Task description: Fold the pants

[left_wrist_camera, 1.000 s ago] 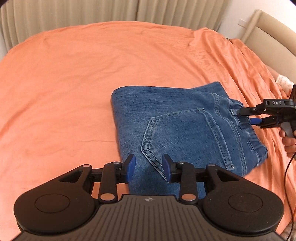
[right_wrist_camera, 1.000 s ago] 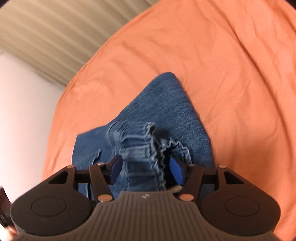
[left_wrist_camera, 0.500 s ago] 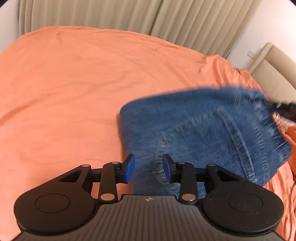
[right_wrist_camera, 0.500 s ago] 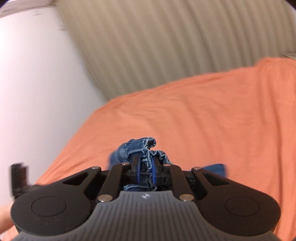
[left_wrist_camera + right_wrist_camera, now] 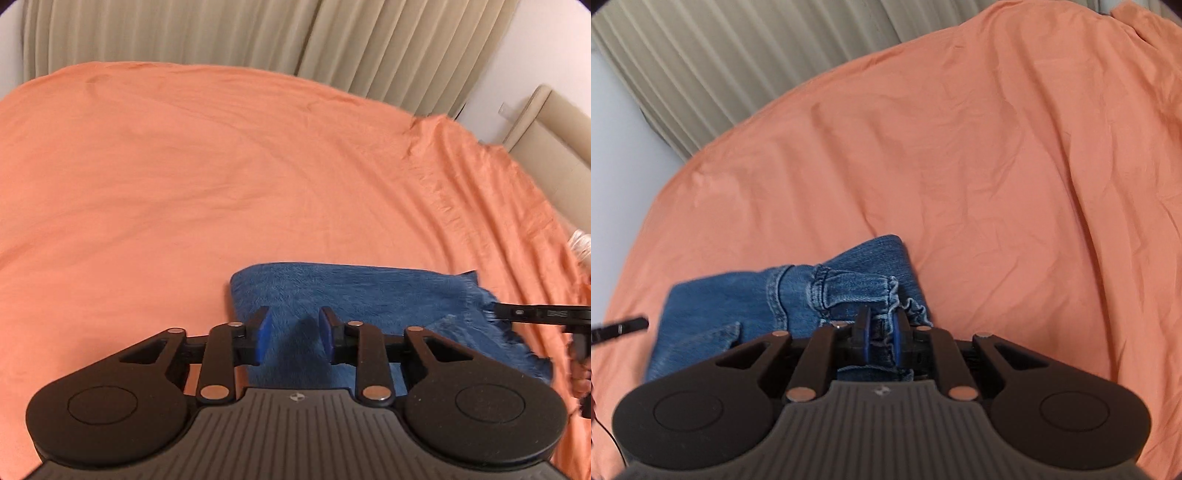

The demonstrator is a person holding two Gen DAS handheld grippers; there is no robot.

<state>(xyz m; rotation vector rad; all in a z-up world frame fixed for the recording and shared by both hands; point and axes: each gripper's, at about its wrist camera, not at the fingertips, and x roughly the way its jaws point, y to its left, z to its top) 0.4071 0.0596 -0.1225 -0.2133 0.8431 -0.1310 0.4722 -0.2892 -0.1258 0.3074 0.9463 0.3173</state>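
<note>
Step in hand, as I judge it: carrying the waistband edge of the folded jeans [image 5: 849, 280] over with my right gripper [image 5: 881, 332] to make or settle a final fold. To do it well I would keep the pinch firm on the gathered waistband, move low over the bed [image 5: 184, 184] so the layers beneath do not drag open, and lay the edge square with the folded edge opposite before letting go. The denim looks thick and stacked, so I expect it to hold its shape but to resist a sharp crease.

Right wrist view: the fingers are drawn nearly together, pinching the ruffled waistband between the blue pads [image 5: 864, 338]. The jeans lie lower centre and lower left of the frame, on the orange sheet.

Left wrist view: my left gripper [image 5: 293, 332] has its fingers spread, holding nothing. The jeans [image 5: 369, 295] sit in the lower centre and lower right, directly ahead of and partly beneath the fingertips; whether they touch the cloth I cannot tell, as the denim is blurred. The right gripper [image 5: 535, 315] enters at the right edge, meeting the far corner of the denim.
</note>
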